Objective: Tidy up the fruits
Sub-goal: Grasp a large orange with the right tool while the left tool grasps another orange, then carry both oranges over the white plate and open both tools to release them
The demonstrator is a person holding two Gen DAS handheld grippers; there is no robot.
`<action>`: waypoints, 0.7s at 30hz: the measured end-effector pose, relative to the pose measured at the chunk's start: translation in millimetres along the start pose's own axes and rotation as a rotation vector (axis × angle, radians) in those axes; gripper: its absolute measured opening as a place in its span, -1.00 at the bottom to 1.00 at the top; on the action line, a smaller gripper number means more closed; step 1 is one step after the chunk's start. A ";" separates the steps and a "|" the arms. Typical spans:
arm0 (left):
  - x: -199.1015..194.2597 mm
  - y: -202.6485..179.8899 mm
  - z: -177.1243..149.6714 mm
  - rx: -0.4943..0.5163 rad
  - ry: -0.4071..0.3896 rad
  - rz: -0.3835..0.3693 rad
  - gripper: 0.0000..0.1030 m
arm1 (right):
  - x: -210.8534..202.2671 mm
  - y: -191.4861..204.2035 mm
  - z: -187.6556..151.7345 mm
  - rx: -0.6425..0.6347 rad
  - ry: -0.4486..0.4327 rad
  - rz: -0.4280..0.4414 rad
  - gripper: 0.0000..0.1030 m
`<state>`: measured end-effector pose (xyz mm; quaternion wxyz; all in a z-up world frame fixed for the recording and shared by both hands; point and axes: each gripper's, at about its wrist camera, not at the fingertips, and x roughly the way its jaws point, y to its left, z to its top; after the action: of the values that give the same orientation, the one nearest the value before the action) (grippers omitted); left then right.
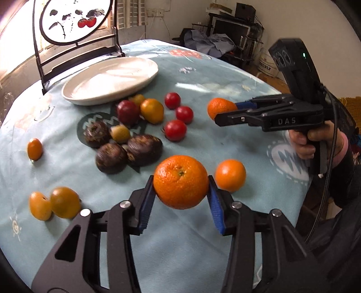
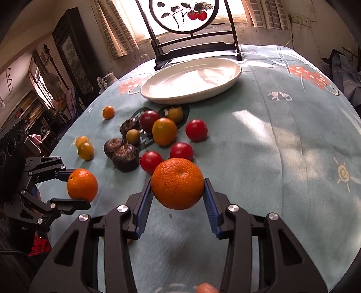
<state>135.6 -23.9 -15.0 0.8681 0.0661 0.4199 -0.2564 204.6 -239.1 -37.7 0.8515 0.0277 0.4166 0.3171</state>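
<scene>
My left gripper (image 1: 181,183) is shut on a tangerine (image 1: 181,181) and holds it above the table. It also shows in the right wrist view (image 2: 77,186) with that tangerine (image 2: 82,184). My right gripper (image 2: 177,183) is shut on another tangerine (image 2: 177,183), also lifted; it shows in the left wrist view (image 1: 222,110) with its tangerine (image 1: 218,107). A third tangerine (image 1: 230,175) lies on the cloth. An empty white plate (image 1: 110,80) (image 2: 191,80) stands at the far side. Red tomatoes (image 1: 175,130), yellow-orange fruits (image 1: 152,111) and dark brown fruits (image 1: 144,149) lie in a cluster between.
The round table has a light blue patterned cloth (image 2: 282,139). A black stand with a round painted panel (image 1: 74,20) (image 2: 185,13) rises behind the plate. Loose small orange fruits lie at the left (image 1: 35,148) (image 1: 64,202). Furniture and clutter surround the table.
</scene>
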 end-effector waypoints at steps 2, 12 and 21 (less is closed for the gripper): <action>-8.5 21.3 28.4 -0.045 -0.047 0.033 -0.11 | 5.3 -3.1 25.7 -0.003 -0.046 -0.002 -0.13; 79.4 135.0 157.7 -0.222 0.024 0.225 -0.11 | 94.8 -27.6 137.5 -0.042 -0.095 -0.130 -0.13; 130.9 161.3 160.1 -0.259 0.134 0.254 -0.10 | 138.3 -28.6 150.9 -0.076 -0.002 -0.134 -0.12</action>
<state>395.2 10.9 -28.8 0.8647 0.0233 0.4946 -0.0839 391.6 -151.3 -44.0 0.8718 -0.0323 0.4042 0.2750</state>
